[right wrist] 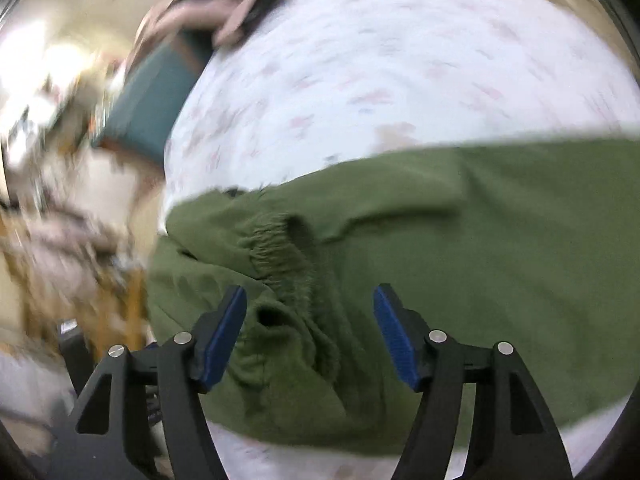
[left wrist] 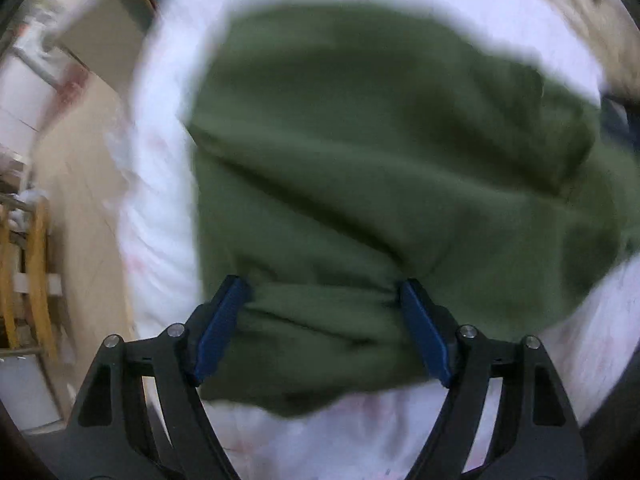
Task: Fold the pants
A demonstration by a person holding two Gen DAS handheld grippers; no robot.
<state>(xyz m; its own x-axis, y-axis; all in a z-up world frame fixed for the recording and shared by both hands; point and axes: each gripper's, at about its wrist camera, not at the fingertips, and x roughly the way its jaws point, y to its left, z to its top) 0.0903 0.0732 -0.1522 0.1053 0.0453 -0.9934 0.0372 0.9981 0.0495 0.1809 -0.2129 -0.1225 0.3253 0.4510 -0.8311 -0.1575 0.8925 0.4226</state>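
Note:
Olive green pants [left wrist: 380,140] lie in a folded heap on a white bedsheet with a faint floral print [left wrist: 160,200]. My left gripper [left wrist: 322,282] points down at the heap's near edge. Its blue pads [left wrist: 220,332] stand wide apart, a wrinkled ridge of the cloth runs between them, and I see no pinch. In the right wrist view the pants [right wrist: 480,240] spread to the right, and their gathered elastic waistband [right wrist: 280,248] lies just ahead of my right gripper [right wrist: 310,290]. That gripper is open above the cloth. Both views are blurred by motion.
The sheet [right wrist: 380,60] stretches beyond the pants. Left of the bed are a beige floor [left wrist: 80,180], a yellow wooden frame [left wrist: 36,260] and blurred clutter [right wrist: 60,220]. A teal panel [right wrist: 152,100] and a dark object [right wrist: 224,12] sit by the bed's far left edge.

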